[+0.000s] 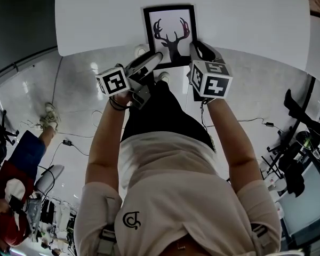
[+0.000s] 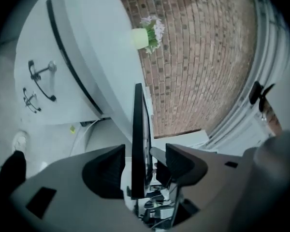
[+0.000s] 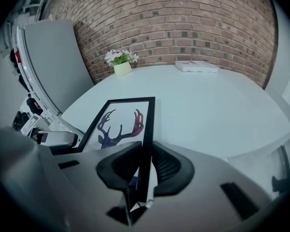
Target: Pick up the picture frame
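A black picture frame [image 1: 170, 33] with a deer-antler print lies on the white table [image 1: 245, 20], its near end at the table's edge. My right gripper [image 1: 200, 51] is at the frame's near right corner. In the right gripper view the pads of this gripper [image 3: 145, 166] press on the frame's edge [image 3: 147, 129] from both sides. My left gripper [image 1: 147, 63] is at the near left corner. In the left gripper view the frame's edge [image 2: 137, 144] stands between the jaws of this gripper [image 2: 145, 170], with a gap on each side.
A small pot of flowers [image 3: 121, 64] and a stack of books [image 3: 197, 66] stand at the table's far side by a brick wall [image 3: 183, 23]. A person [image 1: 21, 164] sits on the floor at lower left, near cables and chairs.
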Motion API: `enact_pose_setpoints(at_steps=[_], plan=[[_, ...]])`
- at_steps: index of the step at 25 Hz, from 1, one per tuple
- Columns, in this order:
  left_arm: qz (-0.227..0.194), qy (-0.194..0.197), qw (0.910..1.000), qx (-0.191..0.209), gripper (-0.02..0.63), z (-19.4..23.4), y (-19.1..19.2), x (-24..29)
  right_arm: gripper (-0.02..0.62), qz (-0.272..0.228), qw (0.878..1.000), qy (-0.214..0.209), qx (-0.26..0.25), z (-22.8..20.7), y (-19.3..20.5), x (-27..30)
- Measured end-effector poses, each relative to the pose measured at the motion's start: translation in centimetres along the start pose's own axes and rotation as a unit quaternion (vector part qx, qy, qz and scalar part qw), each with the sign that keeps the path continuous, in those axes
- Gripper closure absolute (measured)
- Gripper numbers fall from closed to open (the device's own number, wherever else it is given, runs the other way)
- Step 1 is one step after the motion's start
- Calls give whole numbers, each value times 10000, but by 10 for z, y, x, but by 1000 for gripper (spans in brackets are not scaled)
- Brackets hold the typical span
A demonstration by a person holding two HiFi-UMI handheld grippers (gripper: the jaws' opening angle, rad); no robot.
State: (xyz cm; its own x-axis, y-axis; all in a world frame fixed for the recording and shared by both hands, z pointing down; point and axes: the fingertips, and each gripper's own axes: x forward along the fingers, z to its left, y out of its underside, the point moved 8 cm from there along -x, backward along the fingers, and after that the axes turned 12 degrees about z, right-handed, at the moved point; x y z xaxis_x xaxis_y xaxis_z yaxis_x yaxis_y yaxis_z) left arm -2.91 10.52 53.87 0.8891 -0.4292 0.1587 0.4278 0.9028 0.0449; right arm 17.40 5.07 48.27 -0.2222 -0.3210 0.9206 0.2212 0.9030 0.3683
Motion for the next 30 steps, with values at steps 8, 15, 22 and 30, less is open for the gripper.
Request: enact_pose_setpoints(at_steps=[8, 15, 22, 30], plan=[[314, 990, 9899, -970, 387, 8, -3, 23, 518, -68, 10000, 11, -49, 15, 0, 11], [533, 670, 9949, -542, 576, 15, -6, 28, 517, -98, 10000, -15, 12, 15, -1, 12], [543, 515, 9970, -195, 581, 11, -9, 26, 515, -217, 9997, -36, -84, 15, -1, 13], [497, -4, 9970, 586, 583, -11, -15, 18, 486, -557, 9981, -270, -11, 19, -16, -4]])
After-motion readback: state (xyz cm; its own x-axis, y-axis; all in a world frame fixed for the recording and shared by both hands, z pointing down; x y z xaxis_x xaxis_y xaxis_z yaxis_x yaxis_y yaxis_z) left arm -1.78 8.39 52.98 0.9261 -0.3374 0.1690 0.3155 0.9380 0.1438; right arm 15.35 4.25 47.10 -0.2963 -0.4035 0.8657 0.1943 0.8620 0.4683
